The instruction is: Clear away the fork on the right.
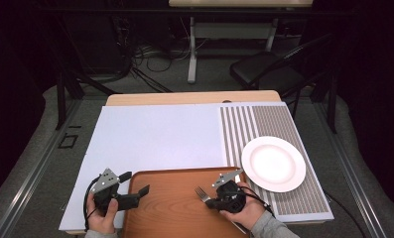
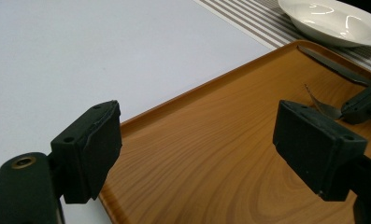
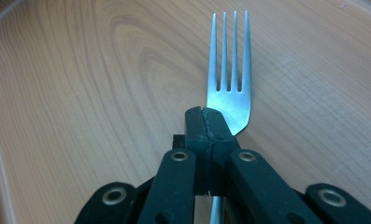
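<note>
From the high view, the right gripper [image 1: 210, 200] held a fork [image 1: 202, 194] over the wooden tray [image 1: 169, 208], near a white plate [image 1: 273, 163], while the left gripper [image 1: 133, 189] hovered at the tray's left edge. In the left gripper view, its jaws stood wide apart with nothing between them, above the tray's rim. In the right gripper view, the jaws were clamped together on the fork's neck, tines pointing away over the tray.

Black two-jaw left gripper [image 1: 135, 194], right gripper [image 1: 210, 203]: grey triangular top plates, brass-ringed pivots, black cables; grey sleeve [image 1: 274, 229].
</note>
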The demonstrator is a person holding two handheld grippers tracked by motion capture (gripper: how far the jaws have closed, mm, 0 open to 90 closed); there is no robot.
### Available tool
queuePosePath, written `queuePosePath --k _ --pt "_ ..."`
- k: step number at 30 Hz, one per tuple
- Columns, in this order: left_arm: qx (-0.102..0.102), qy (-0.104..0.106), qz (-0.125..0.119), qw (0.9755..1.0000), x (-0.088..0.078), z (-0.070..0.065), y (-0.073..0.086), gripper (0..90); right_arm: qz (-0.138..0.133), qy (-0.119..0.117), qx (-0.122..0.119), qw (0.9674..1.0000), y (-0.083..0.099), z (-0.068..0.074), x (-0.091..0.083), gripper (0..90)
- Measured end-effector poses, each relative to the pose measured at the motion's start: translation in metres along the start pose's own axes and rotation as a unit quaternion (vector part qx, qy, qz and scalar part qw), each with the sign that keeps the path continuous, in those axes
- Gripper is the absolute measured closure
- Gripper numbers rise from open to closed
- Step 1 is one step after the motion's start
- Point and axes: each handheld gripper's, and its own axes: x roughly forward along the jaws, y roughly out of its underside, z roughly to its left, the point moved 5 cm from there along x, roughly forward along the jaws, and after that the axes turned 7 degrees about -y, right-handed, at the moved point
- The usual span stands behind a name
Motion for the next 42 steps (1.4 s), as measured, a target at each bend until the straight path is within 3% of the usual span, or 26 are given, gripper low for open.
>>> queuePosePath --k 3,14,18,23,30,31,32,42 --pt "0.0 0.0 -0.001 1.0 0.0 0.0 0.0 16.0 -0.003 0.01 0.006 0.9999 0.0 -0.004 -0.003 90.0" --pt "-0.001 -0.001 -0.001 1.0 -0.001 0.0 0.0 16.0 -0.013 0.043 0.062 0.997 0.007 -0.034 -0.025 90.0" --pt "-0.001 0.0 -0.001 1.0 0.0 0.0 0.0 16.0 -0.026 0.053 0.072 0.9957 0.01 -0.04 -0.03 90.0" --pt "0.001 0.0 -0.001 1.0 -0.001 0.0 0.0 16.0 -0.021 0.057 0.084 0.9946 0.014 -0.044 -0.036 90.0" --pt "0.0 0.0 -0.001 1.0 -0.001 0.001 0.0 16.0 -0.017 0.064 0.087 0.994 0.016 -0.047 -0.04 90.0" --pt "0.0 0.0 -0.002 1.0 -0.001 0.001 0.0 16.0 -0.043 0.064 0.084 0.9934 0.015 -0.048 -0.037 90.0" --pt "0.0 0.0 -0.002 1.0 -0.001 0.001 0.0 16.0 -0.049 0.062 0.086 0.9932 0.015 -0.047 -0.037 90.0" --pt "0.002 0.002 0.001 1.0 0.001 0.001 0.0 16.0 -0.072 0.061 0.076 0.9926 0.012 -0.044 -0.043 87.6"
